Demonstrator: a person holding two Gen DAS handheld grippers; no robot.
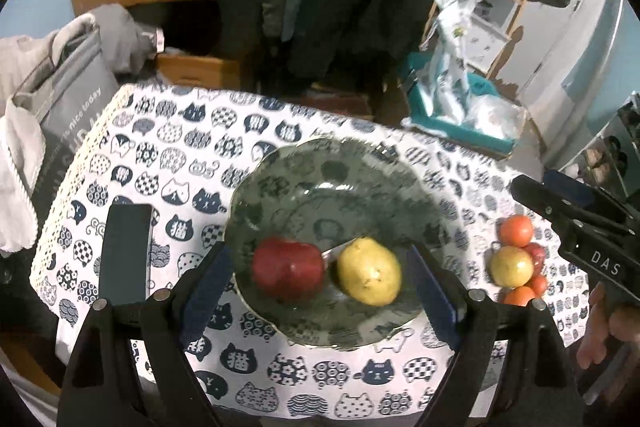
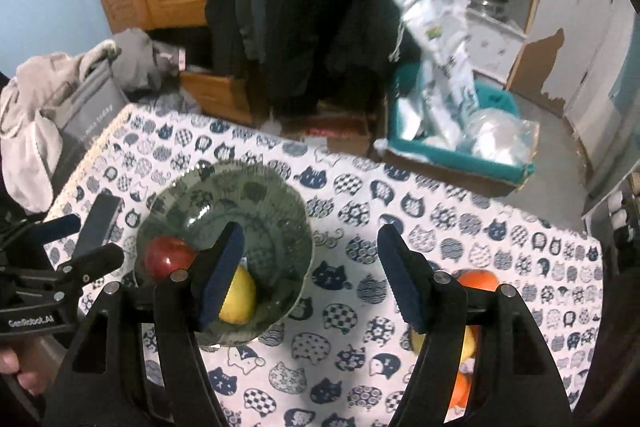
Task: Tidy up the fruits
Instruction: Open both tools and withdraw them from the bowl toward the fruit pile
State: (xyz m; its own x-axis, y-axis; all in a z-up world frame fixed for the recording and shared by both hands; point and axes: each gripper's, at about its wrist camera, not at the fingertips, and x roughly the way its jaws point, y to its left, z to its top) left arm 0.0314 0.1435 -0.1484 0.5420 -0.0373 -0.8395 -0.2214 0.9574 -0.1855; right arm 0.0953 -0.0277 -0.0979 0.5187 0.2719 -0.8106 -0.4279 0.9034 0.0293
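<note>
1. Left gripper: jaws apart, nothing between the pads; it hangs above the near rim of the dark green patterned ceramic plate; the round red apple and the yellow oval pear-like fruit lie side by side in the plate's near half, directly under the gap.
2. Cat-print white tablecloth: bare between plate and pile.
3. Right gripper: jaws apart, empty; it points at bare cloth, plate off its left finger.
4. Loose pile of small orange, yellow and red fruits: well right of the plate; partly hidden beneath the right finger in the right wrist view; the right hand looks nearer, so the next pick likely falls to it.
</note>
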